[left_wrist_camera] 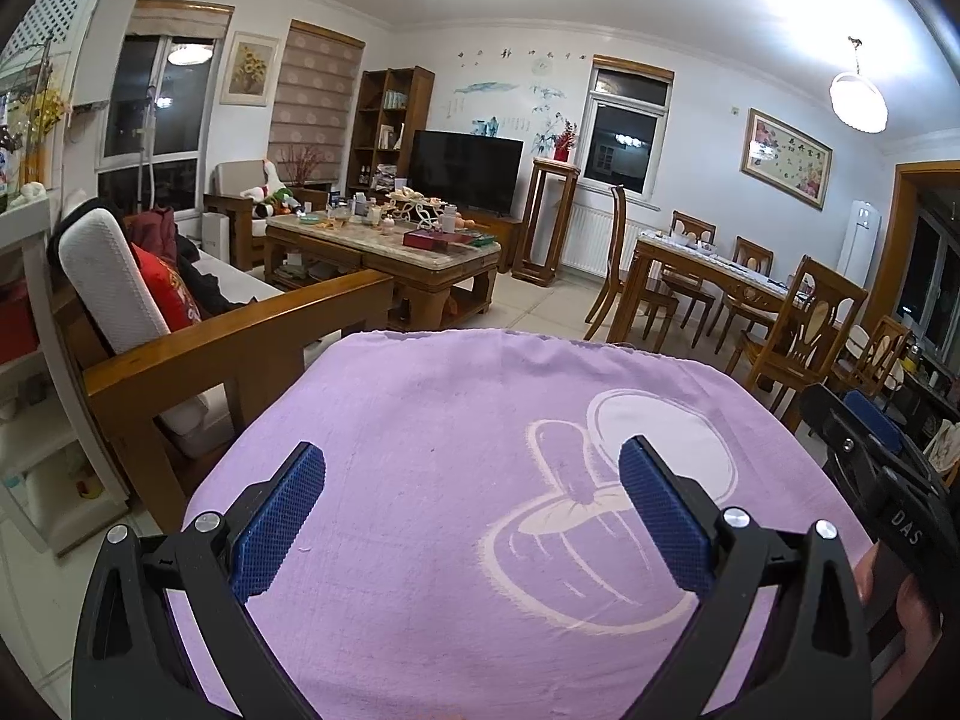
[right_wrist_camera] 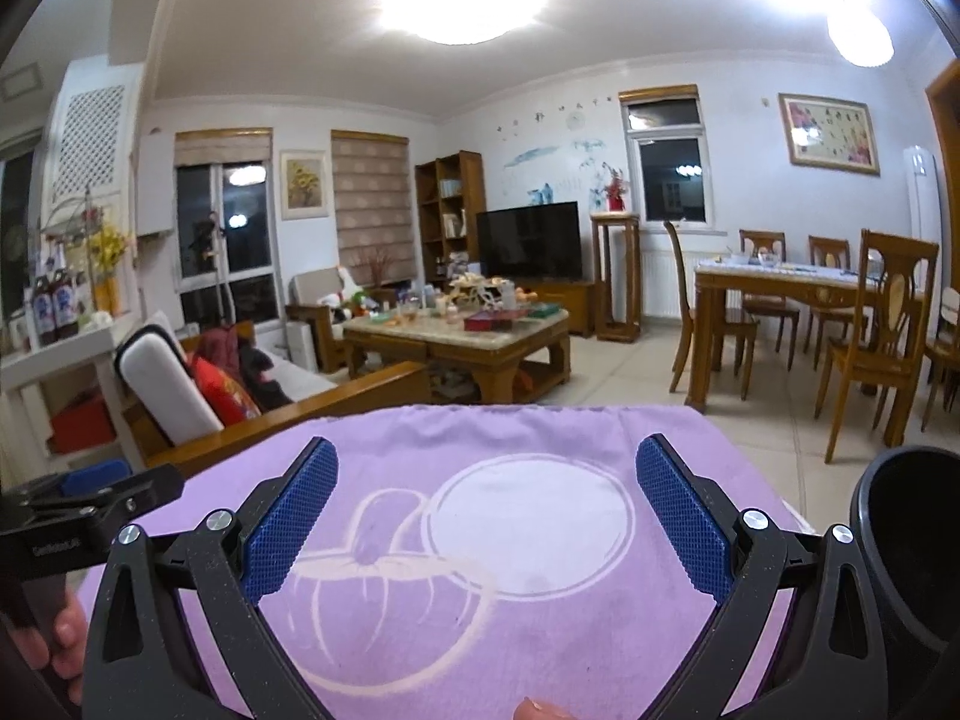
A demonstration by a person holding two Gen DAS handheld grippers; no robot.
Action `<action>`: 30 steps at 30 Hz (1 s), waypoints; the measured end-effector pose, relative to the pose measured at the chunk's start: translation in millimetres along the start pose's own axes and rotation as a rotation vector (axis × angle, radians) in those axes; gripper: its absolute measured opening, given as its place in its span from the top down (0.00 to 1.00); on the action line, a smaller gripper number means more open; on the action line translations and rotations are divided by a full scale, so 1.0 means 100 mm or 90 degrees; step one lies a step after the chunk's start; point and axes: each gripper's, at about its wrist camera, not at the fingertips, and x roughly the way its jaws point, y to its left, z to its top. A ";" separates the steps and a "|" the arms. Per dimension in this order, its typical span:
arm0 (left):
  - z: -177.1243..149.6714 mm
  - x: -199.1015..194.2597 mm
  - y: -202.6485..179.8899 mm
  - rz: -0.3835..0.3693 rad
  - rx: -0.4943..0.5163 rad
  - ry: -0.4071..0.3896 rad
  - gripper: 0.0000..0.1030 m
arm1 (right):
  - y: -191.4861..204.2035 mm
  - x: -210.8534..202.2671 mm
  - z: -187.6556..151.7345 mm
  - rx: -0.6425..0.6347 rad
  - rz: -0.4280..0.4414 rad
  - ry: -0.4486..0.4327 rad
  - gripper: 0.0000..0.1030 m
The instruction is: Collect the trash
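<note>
My left gripper (left_wrist_camera: pixel 474 462) stands open over a purple cloth (left_wrist_camera: pixel 420 396) with a white cartoon print, nothing between its blue pads. My right gripper (right_wrist_camera: pixel 489 456) is open just as wide above the same purple cloth (right_wrist_camera: pixel 540 630), also with nothing in it. Each gripper shows at the edge of the other's view: a blue pad (left_wrist_camera: pixel 873 427) of the right one, a blue pad (right_wrist_camera: pixel 96 476) of the left one. A black round container (right_wrist_camera: pixel 906 546) stands close to the right of the right gripper. No loose trash lies on the cloth.
A wooden sofa arm (left_wrist_camera: pixel 240 330) runs left of the cloth. Beyond it stands a cluttered coffee table (right_wrist_camera: pixel 462 324) before a TV (right_wrist_camera: pixel 531 240). A dining table with chairs (right_wrist_camera: pixel 810 294) fills the right. A fingertip (right_wrist_camera: pixel 537 707) shows at the bottom edge.
</note>
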 end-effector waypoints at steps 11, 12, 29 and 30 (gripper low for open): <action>-0.02 0.00 -0.03 0.011 0.019 -0.007 0.05 | 0.01 0.01 0.01 0.000 0.006 -0.006 0.04; -0.02 0.00 -0.02 0.012 0.018 -0.006 0.05 | 0.01 0.01 0.02 0.000 0.006 -0.006 0.04; -0.03 -0.04 0.01 0.026 0.028 -0.011 0.05 | 0.01 -0.01 0.02 0.005 0.004 -0.005 0.04; -0.03 -0.04 0.01 0.025 0.030 -0.010 0.05 | 0.01 0.00 0.01 0.006 0.004 -0.005 0.04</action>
